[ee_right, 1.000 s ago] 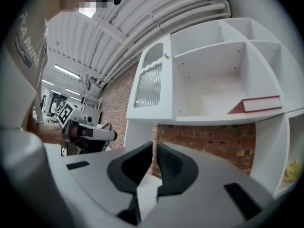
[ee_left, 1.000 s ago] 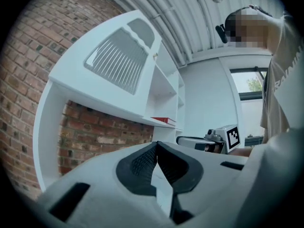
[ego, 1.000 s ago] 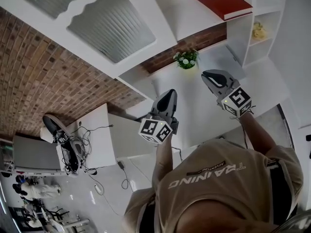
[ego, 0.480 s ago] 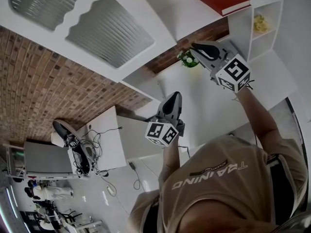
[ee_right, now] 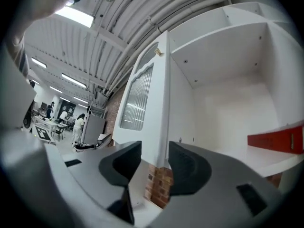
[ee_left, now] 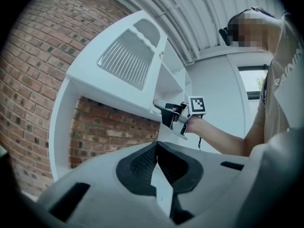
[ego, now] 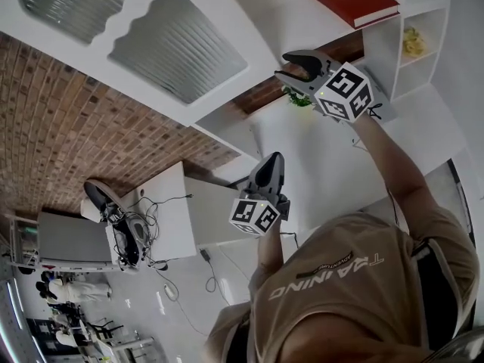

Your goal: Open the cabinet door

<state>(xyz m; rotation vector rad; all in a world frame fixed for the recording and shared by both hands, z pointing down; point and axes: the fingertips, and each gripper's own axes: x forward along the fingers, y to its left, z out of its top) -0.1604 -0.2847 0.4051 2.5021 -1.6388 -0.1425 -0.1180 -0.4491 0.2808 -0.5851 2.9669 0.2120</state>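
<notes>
White cabinet door (ee_right: 159,99) edge shows between just-opened right tongs (ee_right: 154,148) only in their view; left tongs (ee_left: 156,146) closed.

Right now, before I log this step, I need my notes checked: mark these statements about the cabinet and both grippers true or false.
1. The right gripper is clamped shut. False: its jaws stand apart, having just been opening, and the cabinet door's edge shows between them.
2. A red book lies on a shelf. True.
3. The left gripper's jaws stand wide apart. False: they are together, with nothing between them.
4. The door has a ribbed panel. True.
</notes>
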